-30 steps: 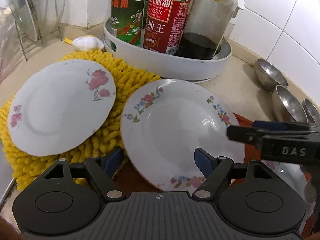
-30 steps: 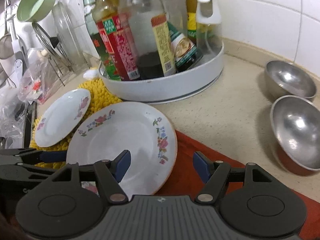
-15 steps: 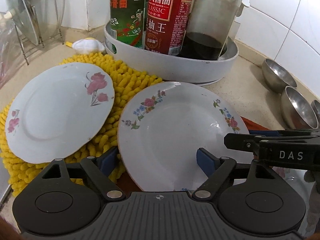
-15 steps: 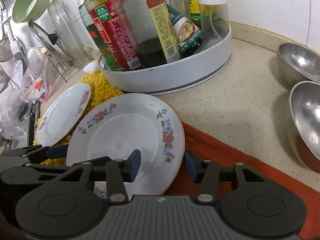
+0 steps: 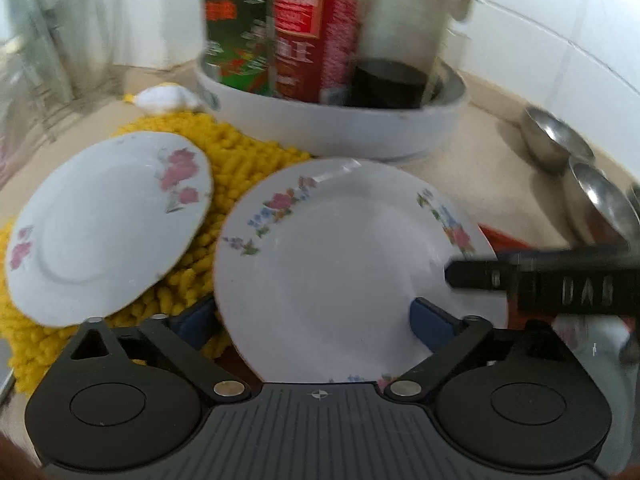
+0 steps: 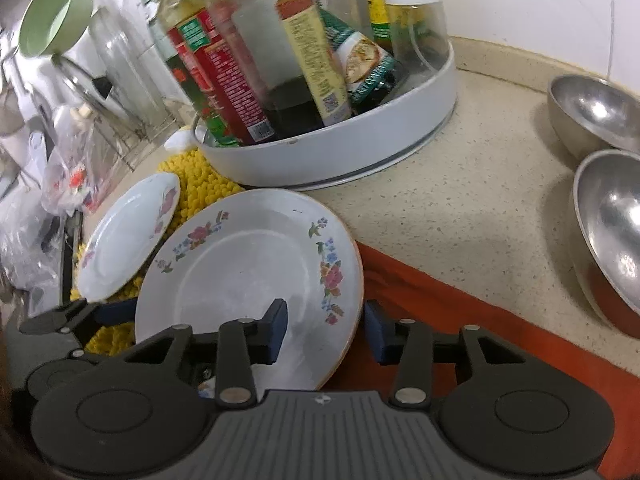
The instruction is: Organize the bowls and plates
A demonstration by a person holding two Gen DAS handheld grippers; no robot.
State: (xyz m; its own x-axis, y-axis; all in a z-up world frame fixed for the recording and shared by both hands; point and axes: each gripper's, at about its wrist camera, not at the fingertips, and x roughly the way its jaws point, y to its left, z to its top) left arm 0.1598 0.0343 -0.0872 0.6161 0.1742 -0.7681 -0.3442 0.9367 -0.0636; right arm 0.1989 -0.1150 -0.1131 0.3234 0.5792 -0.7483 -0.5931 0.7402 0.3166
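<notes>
A large white plate with a flower rim [image 5: 344,264] [image 6: 248,280] lies tilted, partly on the yellow mat [image 5: 240,168] and partly on an orange cloth [image 6: 440,312]. My left gripper [image 5: 314,322] straddles the plate's near left rim, and its jaws are opening with neither pad pressing on it. My right gripper [image 6: 326,330] has the plate's right rim between its closing jaws, with a thin gap still at the right pad. A smaller plate with pink flowers [image 5: 108,224] [image 6: 128,236] rests on the mat. Two steel bowls [image 6: 592,112] [image 6: 612,232] stand at the right.
A white round tray [image 6: 340,148] full of bottles stands just behind the plates. Another flowered plate [image 5: 592,344] lies under the right gripper's arm. A wire rack and plastic bags [image 6: 68,176] crowd the left, with a green cup [image 6: 52,16] above. Tiled wall runs behind.
The left jaws have spread wider. The right jaws have narrowed around the large plate's right rim. The large plate now looks bigger and nearer in both views.
</notes>
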